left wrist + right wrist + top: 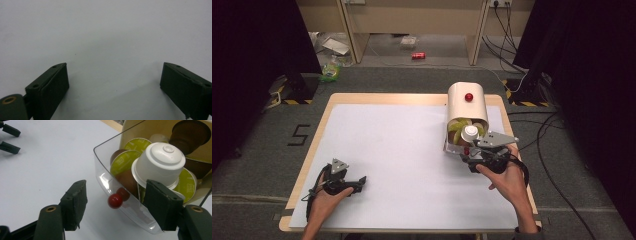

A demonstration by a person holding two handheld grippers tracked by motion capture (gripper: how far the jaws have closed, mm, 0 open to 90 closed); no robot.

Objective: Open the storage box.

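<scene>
White table (pixel 402 150), wood-edged; at its far right stands a cream capsule dispenser (pixel 467 107) with a clear drawer (pixel 110 182) pulled out, packed with coffee capsules. Right gripper (pixel 116 203): jaws apart, straddling the drawer's small red knob (pixel 115 200), pads not touching it. Left gripper (pixel 113 82): open, empty, resting near left.

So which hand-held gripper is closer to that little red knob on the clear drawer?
Right. The right hand-held gripper has its jaws either side of the red knob; the left hand-held gripper sits far across the table.
</scene>
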